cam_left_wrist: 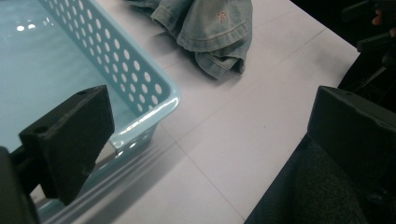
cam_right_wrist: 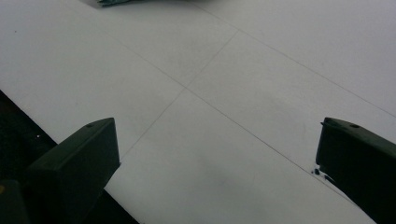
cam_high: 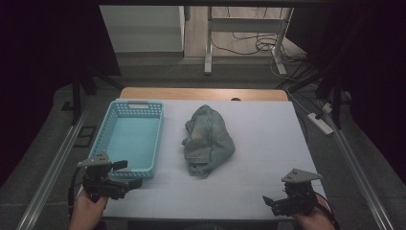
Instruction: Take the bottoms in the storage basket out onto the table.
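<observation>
Left gripper [cam_high: 125,176] at near-left table [cam_high: 268,143] corner, jaws wide, empty, just beside near end of light-blue basket [cam_high: 107,125]. Right gripper [cam_high: 269,203] at near-right corner, jaws wide, empty. Between them, mid-table: crumpled denim garment [cam_high: 207,139], well apart from both, long axis running near-to-far, narrower folded end pointing toward near edge.

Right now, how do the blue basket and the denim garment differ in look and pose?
The blue basket is rigid, straight-sided plastic with perforated walls; the denim garment is soft and crumpled into a heap. The basket is pale turquoise, the garment a faded grey-blue. The basket stands upright near the left tool; the garment lies mid-table, apart from both the left tool and the right tool. Both rest on the white table, untouched.
</observation>
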A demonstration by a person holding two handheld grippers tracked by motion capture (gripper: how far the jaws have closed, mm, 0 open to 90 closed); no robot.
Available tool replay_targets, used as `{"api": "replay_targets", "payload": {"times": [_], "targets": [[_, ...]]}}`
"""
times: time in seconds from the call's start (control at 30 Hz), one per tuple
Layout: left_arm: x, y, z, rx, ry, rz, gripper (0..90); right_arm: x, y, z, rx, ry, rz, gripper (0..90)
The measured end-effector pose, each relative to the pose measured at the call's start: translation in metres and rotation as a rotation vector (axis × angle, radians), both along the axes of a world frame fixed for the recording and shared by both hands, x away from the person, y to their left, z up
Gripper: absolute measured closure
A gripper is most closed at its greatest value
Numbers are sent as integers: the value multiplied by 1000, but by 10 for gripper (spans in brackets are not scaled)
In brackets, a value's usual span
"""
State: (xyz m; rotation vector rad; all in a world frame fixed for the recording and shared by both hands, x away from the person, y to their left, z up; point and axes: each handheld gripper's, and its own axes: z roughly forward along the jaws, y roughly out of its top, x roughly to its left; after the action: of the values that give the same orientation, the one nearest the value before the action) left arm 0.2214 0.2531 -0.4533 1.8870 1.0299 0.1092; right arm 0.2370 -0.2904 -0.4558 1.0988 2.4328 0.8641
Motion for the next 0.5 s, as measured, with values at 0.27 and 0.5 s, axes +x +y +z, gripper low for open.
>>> {"api": "replay_targets", "payload": {"times": [0.27,0.5], "targets": [[-7,8,-2,-16,5,15,13,0,0,0,0,0,-1,0],[-12,13,-3,-26,8,28,13,0,0,0,-1,0,-2,0]]}}
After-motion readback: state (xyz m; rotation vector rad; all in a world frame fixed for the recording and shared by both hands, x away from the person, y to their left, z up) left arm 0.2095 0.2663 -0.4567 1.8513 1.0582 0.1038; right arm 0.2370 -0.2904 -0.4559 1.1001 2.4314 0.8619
